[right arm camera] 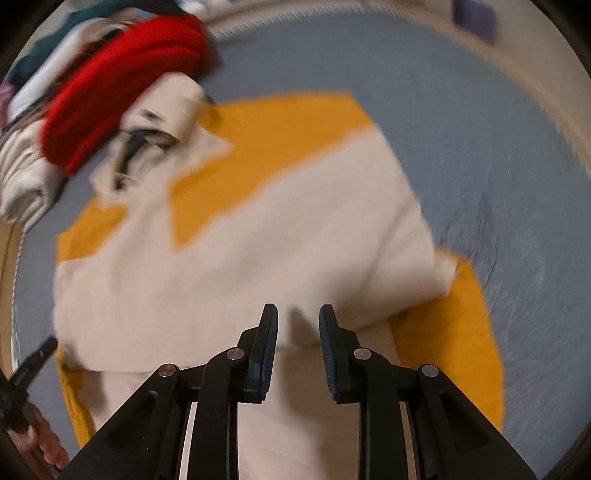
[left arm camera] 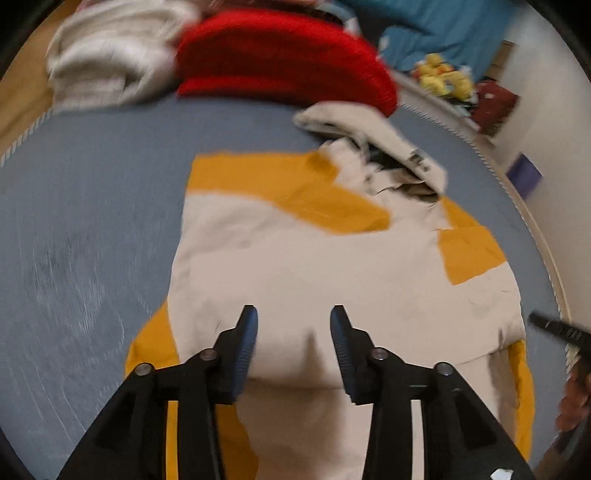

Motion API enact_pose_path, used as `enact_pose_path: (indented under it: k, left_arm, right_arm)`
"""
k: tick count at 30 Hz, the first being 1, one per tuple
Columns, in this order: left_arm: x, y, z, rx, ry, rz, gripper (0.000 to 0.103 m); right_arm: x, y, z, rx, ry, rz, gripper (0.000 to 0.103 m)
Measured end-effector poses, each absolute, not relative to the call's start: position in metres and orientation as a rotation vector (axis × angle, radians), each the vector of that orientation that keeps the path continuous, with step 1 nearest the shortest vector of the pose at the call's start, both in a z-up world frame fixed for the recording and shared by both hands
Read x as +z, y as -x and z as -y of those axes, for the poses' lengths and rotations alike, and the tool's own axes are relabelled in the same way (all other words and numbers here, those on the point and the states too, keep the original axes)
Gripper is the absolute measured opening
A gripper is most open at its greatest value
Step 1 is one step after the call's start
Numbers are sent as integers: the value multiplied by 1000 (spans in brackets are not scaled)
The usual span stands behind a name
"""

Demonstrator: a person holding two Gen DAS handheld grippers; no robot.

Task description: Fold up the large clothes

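Observation:
A large cream and mustard-yellow jacket (left arm camera: 314, 258) lies partly folded on a blue-grey bed surface (left arm camera: 92, 221), its collar at the far end. It also shows in the right wrist view (right arm camera: 258, 240). My left gripper (left arm camera: 293, 317) is open and empty, above the jacket's near part. My right gripper (right arm camera: 298, 317) is open and empty, above the same folded near edge. The right gripper's tip shows at the left wrist view's right edge (left arm camera: 554, 328); the left gripper's tip shows at the right wrist view's left edge (right arm camera: 33, 362). Both views are motion-blurred.
A folded red garment (left arm camera: 284, 62) and a folded off-white garment (left arm camera: 110, 55) lie past the jacket's collar. The red one shows in the right wrist view (right arm camera: 118, 88). Yellow toys (left arm camera: 443, 77) and a teal fabric (left arm camera: 443, 29) lie beyond the bed edge.

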State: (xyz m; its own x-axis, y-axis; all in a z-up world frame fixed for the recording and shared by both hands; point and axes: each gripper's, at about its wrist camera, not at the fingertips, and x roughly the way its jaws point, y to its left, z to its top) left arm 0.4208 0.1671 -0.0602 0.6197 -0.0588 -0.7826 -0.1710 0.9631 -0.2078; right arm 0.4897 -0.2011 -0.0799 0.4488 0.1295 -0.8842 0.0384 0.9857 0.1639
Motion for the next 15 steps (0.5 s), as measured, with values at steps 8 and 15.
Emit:
enact_pose_path:
  k: [8,15]
  left_arm:
    - [-37,-401,-157,65,135,-763,39]
    - [-19,-442,-154,73,81,-785,35]
  right_arm:
    - [-16,-466,177,99,63,-886,25]
    - [-6,-475,198,67,46,-868,25]
